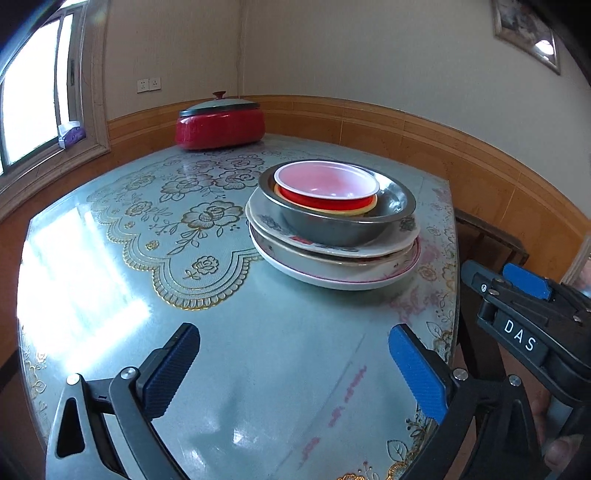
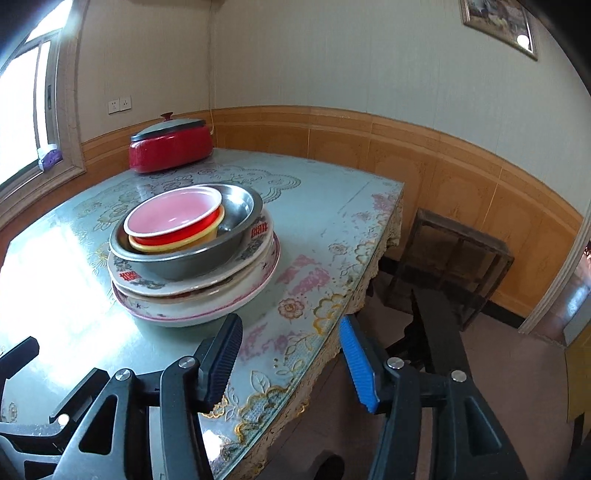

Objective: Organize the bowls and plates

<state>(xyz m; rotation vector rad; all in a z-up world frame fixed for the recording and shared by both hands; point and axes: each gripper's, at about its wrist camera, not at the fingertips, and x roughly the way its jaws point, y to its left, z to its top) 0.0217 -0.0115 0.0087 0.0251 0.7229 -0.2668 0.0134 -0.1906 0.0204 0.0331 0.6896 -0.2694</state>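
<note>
The only clear lettering in the room is "DAS", white on a black strip on the side of the right gripper (image 1: 517, 284), seen from the left wrist view. Red characters are printed on the rim of the upper plate (image 2: 184, 278), but they are too small to read. Faint pink marks show through the glass of the table (image 1: 258, 350), blurred and unreadable.

The dishes stand in one stack toward the right side of the table, near its edge. Three plates lie at the bottom, the lowest plate (image 1: 332, 278) white with a pink rim. On them sits a metal bowl (image 1: 332, 225), and inside it a yellow bowl (image 2: 212, 229) with a red bowl (image 1: 325, 182) nested in it. Little of the yellow bowl shows beyond its rim.

The left gripper (image 1: 295, 365) hangs over bare table in front of the stack, jaws spread wide with nothing between them. In its own view the right gripper (image 2: 291, 363) stands about half open over the table's edge, also empty, just in front of the stack and not touching it.

A red lidded pot (image 1: 220, 125) sits at the far side. A framed picture (image 2: 498, 26) on the wall is cut off by the lens edge.
</note>
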